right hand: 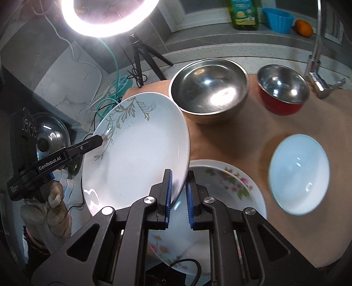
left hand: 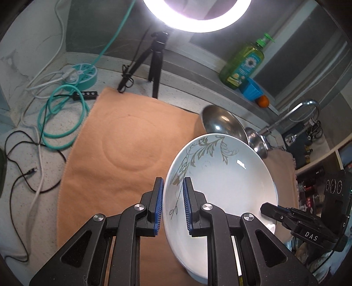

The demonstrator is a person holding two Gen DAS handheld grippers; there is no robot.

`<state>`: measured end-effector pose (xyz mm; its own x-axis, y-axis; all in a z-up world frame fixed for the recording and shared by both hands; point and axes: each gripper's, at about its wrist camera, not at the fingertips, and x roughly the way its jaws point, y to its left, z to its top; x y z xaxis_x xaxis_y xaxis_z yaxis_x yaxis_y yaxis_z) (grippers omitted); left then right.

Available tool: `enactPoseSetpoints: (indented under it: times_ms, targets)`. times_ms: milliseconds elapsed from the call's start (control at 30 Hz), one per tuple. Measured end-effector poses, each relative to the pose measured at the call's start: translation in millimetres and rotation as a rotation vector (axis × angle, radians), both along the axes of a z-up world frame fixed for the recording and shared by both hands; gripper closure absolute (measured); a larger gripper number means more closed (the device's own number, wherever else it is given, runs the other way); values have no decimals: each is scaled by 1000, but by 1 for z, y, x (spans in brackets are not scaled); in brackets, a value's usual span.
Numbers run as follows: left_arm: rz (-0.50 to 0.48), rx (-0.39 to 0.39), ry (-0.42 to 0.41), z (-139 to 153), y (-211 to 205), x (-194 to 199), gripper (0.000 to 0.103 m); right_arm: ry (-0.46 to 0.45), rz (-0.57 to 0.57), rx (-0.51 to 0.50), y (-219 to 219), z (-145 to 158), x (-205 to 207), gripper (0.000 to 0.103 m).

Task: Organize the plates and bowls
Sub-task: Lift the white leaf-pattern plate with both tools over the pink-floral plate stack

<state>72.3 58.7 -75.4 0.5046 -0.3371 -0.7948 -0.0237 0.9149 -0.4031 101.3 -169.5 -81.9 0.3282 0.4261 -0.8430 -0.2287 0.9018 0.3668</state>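
A white plate with a grey leaf pattern (left hand: pixel 222 193) (right hand: pixel 136 149) is held tilted in the air by both grippers. My left gripper (left hand: pixel 173 204) is shut on its left rim; it also shows in the right wrist view (right hand: pixel 100 139). My right gripper (right hand: pixel 177 198) is shut on its right rim; it also shows in the left wrist view (left hand: pixel 267 209). Below lies a flower-pattern plate (right hand: pixel 231 182) on the orange cloth (right hand: pixel 220 140). A white bowl (right hand: pixel 299 173), a large steel bowl (right hand: pixel 209 88) and a red-sided steel bowl (right hand: pixel 282 89) stand on the cloth.
A ring light on a tripod (left hand: pixel 156 59) stands at the back, with cables (left hand: pixel 61 114) and a teal power hub (left hand: pixel 83 72) at left. A soap bottle (left hand: pixel 242 63), blue cup (right hand: pixel 278 19) and orange (right hand: pixel 303 27) sit on the ledge. A faucet (right hand: pixel 316 55) is at right, a pot lid (right hand: pixel 50 136) at left.
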Motion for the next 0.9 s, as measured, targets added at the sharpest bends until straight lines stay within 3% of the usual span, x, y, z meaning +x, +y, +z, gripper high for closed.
enactPoseSetpoints:
  times_ms: [333, 900]
  targets:
    - [-66, -3, 31, -12, -40, -18, 87, -8, -66, -10, -44, -3, -33, 91]
    - [-118, 35, 107, -45, -68, -33, 87, 86, -102, -28, -69, -55, -55, 91]
